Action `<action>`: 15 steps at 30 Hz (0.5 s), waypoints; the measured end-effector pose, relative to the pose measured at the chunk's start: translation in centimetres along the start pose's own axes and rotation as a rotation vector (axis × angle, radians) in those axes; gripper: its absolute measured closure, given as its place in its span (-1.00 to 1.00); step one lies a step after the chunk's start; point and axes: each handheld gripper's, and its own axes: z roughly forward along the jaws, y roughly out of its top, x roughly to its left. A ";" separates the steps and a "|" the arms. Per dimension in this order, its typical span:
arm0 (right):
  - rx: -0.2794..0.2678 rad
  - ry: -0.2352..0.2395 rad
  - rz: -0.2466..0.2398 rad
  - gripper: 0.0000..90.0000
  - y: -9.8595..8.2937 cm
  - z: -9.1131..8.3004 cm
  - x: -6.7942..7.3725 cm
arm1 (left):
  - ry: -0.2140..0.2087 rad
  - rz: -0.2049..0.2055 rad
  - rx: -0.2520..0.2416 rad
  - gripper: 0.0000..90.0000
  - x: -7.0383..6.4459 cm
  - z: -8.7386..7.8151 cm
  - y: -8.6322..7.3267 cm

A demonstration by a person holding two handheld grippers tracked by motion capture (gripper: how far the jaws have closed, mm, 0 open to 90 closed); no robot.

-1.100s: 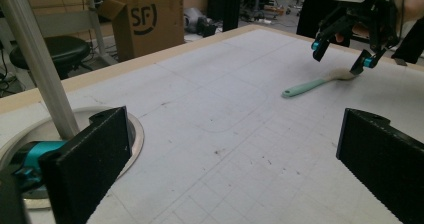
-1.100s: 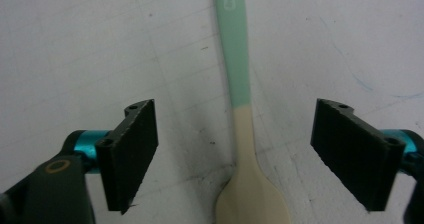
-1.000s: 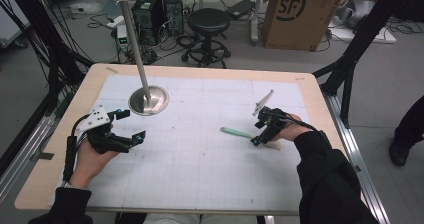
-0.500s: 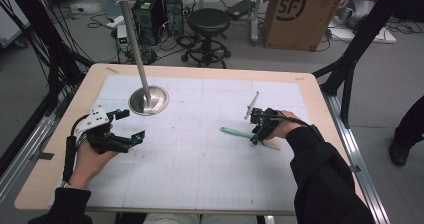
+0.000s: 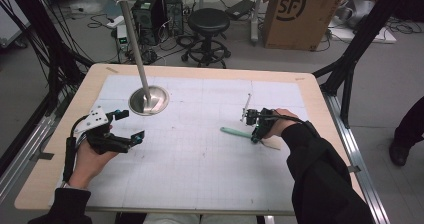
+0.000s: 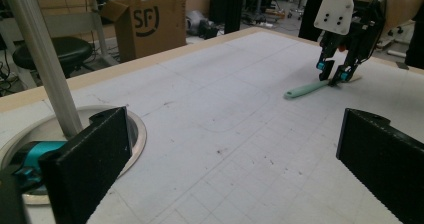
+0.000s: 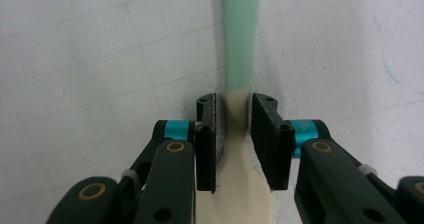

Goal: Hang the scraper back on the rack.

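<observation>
A spatula [image 5: 232, 131] with a mint-green handle and a cream head lies flat on the white gridded mat at the right. My right gripper [image 5: 256, 136] is down over it. In the right gripper view [image 7: 234, 129] the two black jaws stand narrowly either side of the neck, where green meets cream [image 7: 239, 34], pressed close to it. From the left gripper view the right gripper [image 6: 335, 73] sits on the spatula [image 6: 305, 89] far across the table. My left gripper [image 5: 131, 125] hovers at the left, jaws wide apart [image 6: 235, 159] with nothing between them.
A round metal base [image 5: 162, 101] with a tall slanted pole [image 6: 42, 59] stands on the mat at the back left, close to the left gripper. Beyond the table's far edge [image 5: 200, 69] are a black stool [image 5: 208, 21] and a cardboard box [image 5: 295, 14].
The right gripper has moved left across the mat and settled over the spatula's neck. The left gripper has hardly moved.
</observation>
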 end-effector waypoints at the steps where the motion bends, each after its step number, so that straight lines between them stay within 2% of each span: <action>1: 0.009 0.001 0.007 0.65 0.2 0.0 0.1 | 0.001 -0.001 -0.002 -0.96 0.0 0.0 0.0; 5: 0.051 -0.003 -0.017 0.72 0.8 0.1 0.2 | -0.001 0.000 -0.003 -0.96 0.0 0.0 0.0; 7: 0.073 0.001 -0.002 0.77 1.0 0.1 0.2 | 0.002 0.002 -0.004 -0.96 0.0 -0.1 0.0; 14: 0.070 -0.002 0.022 0.81 1.0 0.1 0.4 | 0.001 0.000 -0.010 -0.96 0.0 -0.2 0.0; 15: 0.065 -0.006 0.003 0.81 0.9 0.1 0.3 | 0.002 -0.001 -0.010 -0.96 0.0 -0.2 0.0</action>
